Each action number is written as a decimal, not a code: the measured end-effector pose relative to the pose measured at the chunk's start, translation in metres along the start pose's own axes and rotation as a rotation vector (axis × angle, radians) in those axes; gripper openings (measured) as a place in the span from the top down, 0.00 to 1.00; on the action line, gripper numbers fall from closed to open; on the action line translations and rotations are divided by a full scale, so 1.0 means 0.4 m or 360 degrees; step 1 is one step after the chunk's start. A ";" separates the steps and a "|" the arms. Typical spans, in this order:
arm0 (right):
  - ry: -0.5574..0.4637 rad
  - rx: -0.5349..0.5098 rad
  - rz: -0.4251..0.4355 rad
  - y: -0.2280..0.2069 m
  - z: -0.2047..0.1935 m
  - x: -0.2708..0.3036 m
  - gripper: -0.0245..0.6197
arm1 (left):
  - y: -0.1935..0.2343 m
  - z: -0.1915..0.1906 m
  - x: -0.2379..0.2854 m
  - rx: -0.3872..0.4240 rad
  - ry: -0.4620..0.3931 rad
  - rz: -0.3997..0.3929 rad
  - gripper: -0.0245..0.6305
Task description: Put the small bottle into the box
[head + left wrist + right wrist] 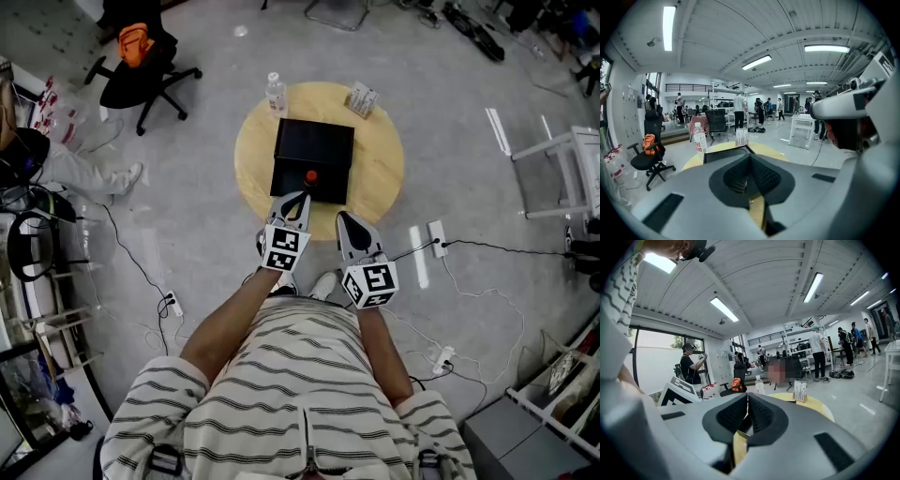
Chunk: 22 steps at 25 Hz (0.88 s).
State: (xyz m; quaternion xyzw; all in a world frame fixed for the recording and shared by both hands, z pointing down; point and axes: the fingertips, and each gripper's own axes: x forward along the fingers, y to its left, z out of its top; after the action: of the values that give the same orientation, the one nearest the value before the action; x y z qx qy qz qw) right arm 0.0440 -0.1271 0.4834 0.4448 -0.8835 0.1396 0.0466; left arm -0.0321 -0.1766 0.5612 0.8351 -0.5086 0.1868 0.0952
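A black box (314, 150) lies in the middle of a round wooden table (382, 169). At the box's near edge sits a small thing with a red top (310, 177); whether it is inside the box I cannot tell. My left gripper (299, 198) hovers just short of it, with its jaws shut and nothing between them (750, 157). Beside it, over the table's near rim, my right gripper (344, 218) is also shut and empty (747, 397). The box's rim (724, 153) shows beyond the left jaws.
A clear water bottle (276, 94) (699, 139) (760, 384) stands at the table's far left edge. A small card stand (362, 98) (741, 136) (800, 391) is at the far right. A black office chair (141, 70), floor cables with a power strip (437, 239) and a white frame (562, 169) surround the table.
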 end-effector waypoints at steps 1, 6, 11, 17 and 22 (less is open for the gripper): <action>-0.0006 -0.0009 0.0005 0.003 0.003 0.004 0.93 | 0.000 0.002 -0.006 0.0001 -0.0002 -0.0002 0.93; -0.0011 -0.0049 0.0029 0.018 0.010 0.013 0.93 | -0.005 0.008 -0.042 0.0006 -0.0022 -0.0008 0.93; -0.0007 -0.0046 0.0040 0.019 0.013 0.022 0.93 | -0.004 0.019 -0.066 0.0042 -0.0044 -0.0025 0.93; -0.0009 -0.0055 0.0033 0.018 0.027 0.026 0.93 | 0.003 0.043 -0.097 0.0027 -0.0079 -0.0011 0.93; -0.0013 -0.0075 0.0035 0.021 0.034 0.032 0.93 | 0.004 0.061 -0.117 0.0018 -0.0108 -0.0004 0.93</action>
State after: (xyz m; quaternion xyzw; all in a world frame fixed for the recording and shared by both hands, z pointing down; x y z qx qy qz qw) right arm 0.0301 -0.1362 0.4715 0.4345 -0.8915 0.1174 0.0518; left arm -0.0476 -0.1478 0.5198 0.8421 -0.5093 0.1612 0.0735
